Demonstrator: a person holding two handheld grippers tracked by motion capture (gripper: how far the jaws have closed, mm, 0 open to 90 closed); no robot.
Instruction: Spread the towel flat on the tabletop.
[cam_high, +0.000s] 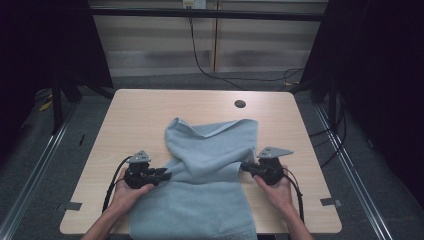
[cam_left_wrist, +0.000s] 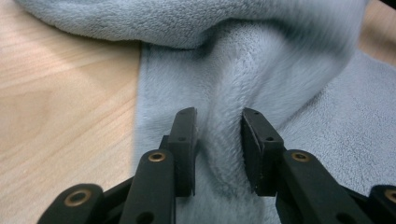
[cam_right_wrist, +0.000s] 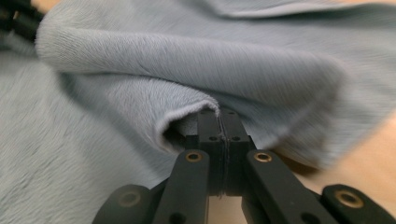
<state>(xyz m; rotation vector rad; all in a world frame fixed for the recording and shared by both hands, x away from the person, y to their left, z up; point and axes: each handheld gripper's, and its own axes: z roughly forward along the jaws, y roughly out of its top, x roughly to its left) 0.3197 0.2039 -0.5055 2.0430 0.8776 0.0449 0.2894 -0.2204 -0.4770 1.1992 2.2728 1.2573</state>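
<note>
A pale wood-grain tabletop (cam_high: 150, 115) is seen under dim light, with a round dark cable hole (cam_high: 240, 104) set near its far edge. Grey carpeted floor (cam_high: 30, 165) is laid around it, and metal rails (cam_high: 35, 165) are run along both sides. Black curtains (cam_high: 40, 45) are hung to the left and right. Behind, a light panelled wall (cam_high: 160, 45) is crossed by a dark horizontal bar (cam_high: 200, 13), and a black cable (cam_high: 197, 55) is trailed down it to the floor.

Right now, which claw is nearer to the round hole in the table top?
Right. The right claw sits nearly straight below the hole, at the towel's right edge; the left claw is farther off, at its left edge.
</note>
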